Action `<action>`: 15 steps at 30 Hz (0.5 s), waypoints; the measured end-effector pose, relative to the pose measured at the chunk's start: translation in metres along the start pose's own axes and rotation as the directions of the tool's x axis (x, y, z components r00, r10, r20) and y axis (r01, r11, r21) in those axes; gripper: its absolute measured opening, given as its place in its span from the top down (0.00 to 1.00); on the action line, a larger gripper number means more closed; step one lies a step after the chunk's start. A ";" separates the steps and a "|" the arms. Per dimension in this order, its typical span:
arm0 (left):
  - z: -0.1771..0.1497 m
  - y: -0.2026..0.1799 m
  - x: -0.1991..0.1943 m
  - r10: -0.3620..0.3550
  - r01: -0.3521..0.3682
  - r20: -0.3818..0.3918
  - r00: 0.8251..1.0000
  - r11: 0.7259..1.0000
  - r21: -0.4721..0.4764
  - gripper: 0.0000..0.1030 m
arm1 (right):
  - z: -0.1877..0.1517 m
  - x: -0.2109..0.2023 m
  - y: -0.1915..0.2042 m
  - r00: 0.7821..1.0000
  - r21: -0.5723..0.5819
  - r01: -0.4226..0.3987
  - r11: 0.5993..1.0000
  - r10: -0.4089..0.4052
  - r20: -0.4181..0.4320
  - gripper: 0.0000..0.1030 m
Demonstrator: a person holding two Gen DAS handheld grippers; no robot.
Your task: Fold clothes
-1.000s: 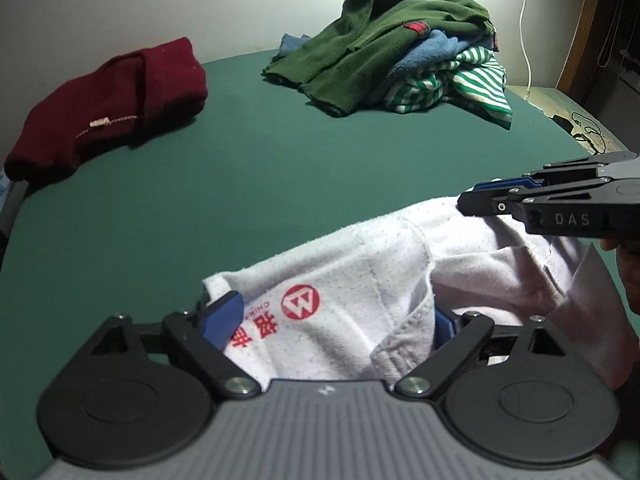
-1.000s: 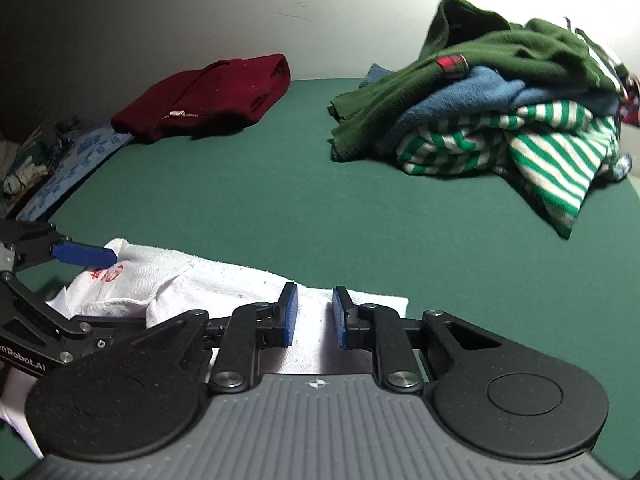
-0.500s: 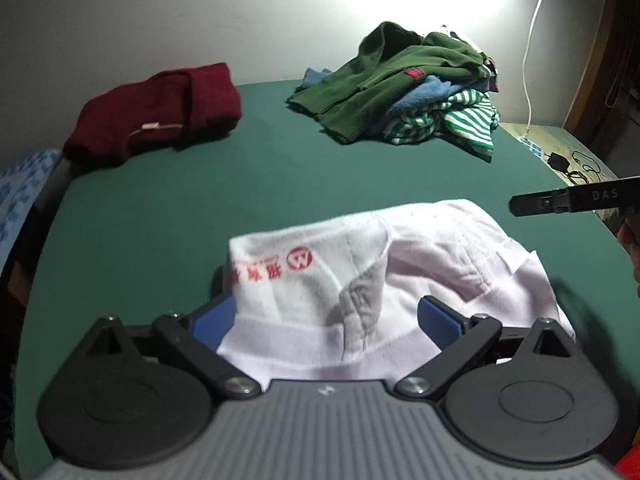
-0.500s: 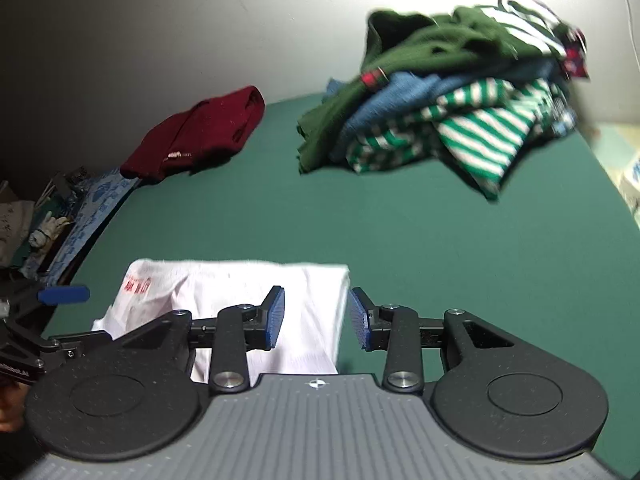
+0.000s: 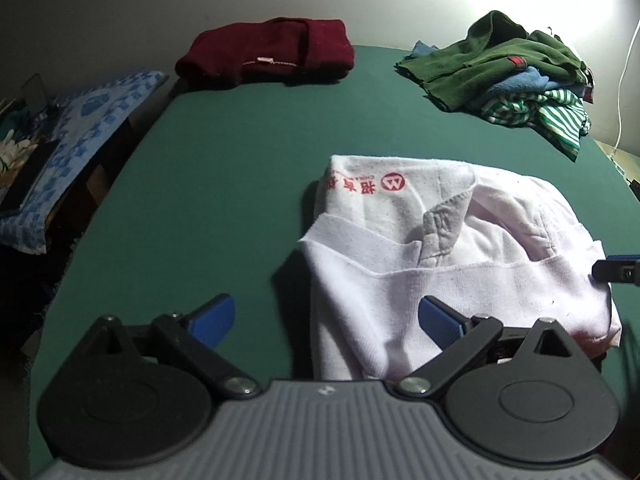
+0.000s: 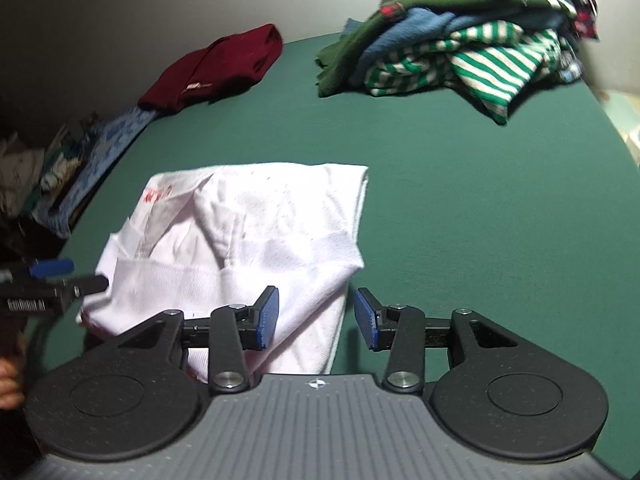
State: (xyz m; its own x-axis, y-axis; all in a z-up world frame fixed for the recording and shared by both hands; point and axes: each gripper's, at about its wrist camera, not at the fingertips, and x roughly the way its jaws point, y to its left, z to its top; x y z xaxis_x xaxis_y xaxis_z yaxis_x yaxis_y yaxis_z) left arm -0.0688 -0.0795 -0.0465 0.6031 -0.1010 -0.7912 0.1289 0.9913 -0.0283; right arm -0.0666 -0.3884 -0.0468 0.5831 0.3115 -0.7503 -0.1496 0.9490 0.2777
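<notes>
1. We see a white shirt (image 5: 448, 248) lying folded on the green table (image 5: 240, 168), near the table's front edge, with red print and a round red logo (image 5: 393, 182) on its far left part.
2. A ribbed band of the shirt runs across its near half, and the collar (image 5: 444, 224) shows just above that band.
3. Our left gripper (image 5: 326, 316) hangs above the shirt's near left corner with its jaws spread wide and nothing between them.
4. One blue pad (image 5: 212, 314) of the left gripper sits over bare table; the other pad (image 5: 440, 320) sits over the white cloth.
5. Our right gripper (image 6: 316, 316) has its jaws apart too, holding nothing, over the shirt's near right corner.
6. Its left pad (image 6: 268, 316) is over the cloth and its right pad (image 6: 366, 318) over bare table, with the shirt's right edge running between them.
7. In the right wrist view the left gripper shows at the shirt's left edge, and a bit of a hand (image 6: 10, 380) appears at the frame's left border.
8. A folded maroon garment (image 5: 268, 56) lies at the table's far left, well apart from the shirt.
9. A loose pile (image 5: 512, 76) sits at the far right: a dark green top over something blue and a green-and-white striped piece.
10. A blue patterned cloth (image 5: 80, 128) lies off the table's left side.
</notes>
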 end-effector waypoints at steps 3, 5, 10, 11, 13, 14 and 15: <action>0.001 -0.001 0.008 0.007 -0.006 -0.027 1.000 1.000 0.024 0.03 | -0.005 -0.001 0.016 0.999 -0.054 0.039 0.998 -0.038 0.012 0.53; 0.001 -0.001 0.013 0.001 0.000 -0.043 0.999 0.999 0.036 0.03 | -0.008 0.001 0.023 0.996 -0.061 0.087 0.994 -0.086 0.015 0.50; 0.001 0.000 0.023 -0.043 0.047 -0.075 0.996 0.998 0.053 0.02 | -0.017 0.005 0.038 0.984 -0.032 0.178 0.984 -0.177 0.032 0.49; 0.001 0.001 0.024 -0.050 0.055 -0.079 0.996 0.997 0.059 0.02 | -0.019 0.005 0.040 0.981 -0.020 0.194 0.981 -0.193 0.036 0.49; 0.000 0.001 0.025 -0.064 0.070 -0.086 0.994 0.995 0.072 0.01 | -0.022 0.006 0.041 0.976 0.007 0.215 0.977 -0.215 0.043 0.48; -0.001 0.002 0.026 -0.072 0.079 -0.089 0.993 0.994 0.075 0.01 | -0.024 0.006 0.042 0.973 0.020 0.226 0.974 -0.226 0.047 0.48; -0.001 0.003 0.027 -0.080 0.088 -0.092 0.992 0.993 0.078 0.01 | -0.026 0.006 0.042 0.970 0.033 0.236 0.971 -0.238 0.050 0.47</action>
State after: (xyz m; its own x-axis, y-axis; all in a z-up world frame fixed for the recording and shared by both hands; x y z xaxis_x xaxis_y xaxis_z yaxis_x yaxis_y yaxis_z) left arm -0.0532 -0.0795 -0.0682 0.5155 -0.1719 -0.8395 0.2423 0.9689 -0.0496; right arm -0.0906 -0.3449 -0.0553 0.6410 0.0743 -0.7640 0.0191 0.9935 0.1126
